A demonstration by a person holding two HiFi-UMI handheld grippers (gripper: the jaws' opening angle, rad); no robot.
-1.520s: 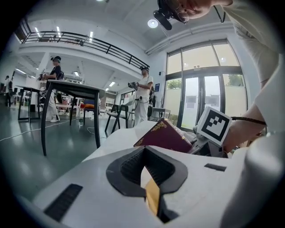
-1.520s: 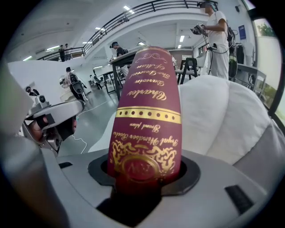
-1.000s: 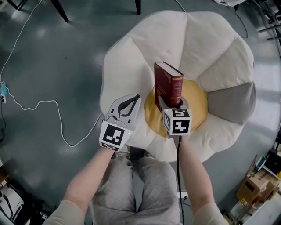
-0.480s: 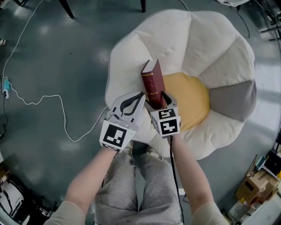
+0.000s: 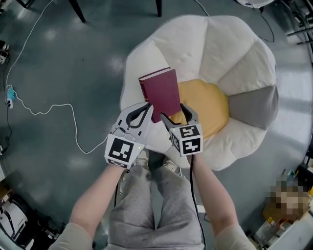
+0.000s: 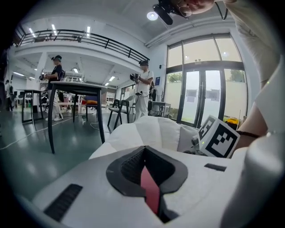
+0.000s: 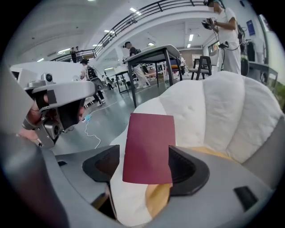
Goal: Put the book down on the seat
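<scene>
A dark red book hangs over the near left part of the flower-shaped cream seat, its cover facing up at me. My left gripper is shut on the book's lower left edge. In the left gripper view a thin red strip of the book shows pinched between that gripper's pads. My right gripper has just been opening its jaws. In the right gripper view the book stands between its wide jaws, and the left pad is clear of it.
The seat has a yellow centre and one grey petal. A white cable runs over the grey floor at left. Dark furniture legs stand at the top. My legs are just before the seat. Boxes lie at bottom right.
The book went from standing upright on the yellow centre to hanging left of it, cover turned up. Both grippers shifted left. The right jaws widened and the left gripper now pinches the book's edge.
</scene>
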